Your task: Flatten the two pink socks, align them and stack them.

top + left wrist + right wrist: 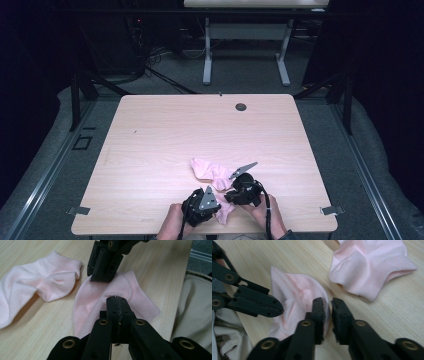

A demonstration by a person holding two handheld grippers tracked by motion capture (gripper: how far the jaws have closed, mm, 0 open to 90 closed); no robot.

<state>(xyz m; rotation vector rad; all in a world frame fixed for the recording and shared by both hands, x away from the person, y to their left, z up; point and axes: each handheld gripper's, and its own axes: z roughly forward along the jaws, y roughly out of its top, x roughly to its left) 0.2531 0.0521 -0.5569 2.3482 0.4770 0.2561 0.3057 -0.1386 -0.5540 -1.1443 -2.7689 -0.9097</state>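
In the lower middle of the high view, two pink socks are seen on the table [150, 130]. The near sock [95, 297] is clamped at its edge by the left gripper [116, 305], whose jaws are pressed together on the cloth. The same sock's other edge is pinched by the right gripper [329, 308]. The far sock [32, 287] lies loose at the upper left of the left gripper view.

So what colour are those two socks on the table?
Pale pink, both socks; clearest in the left gripper view.
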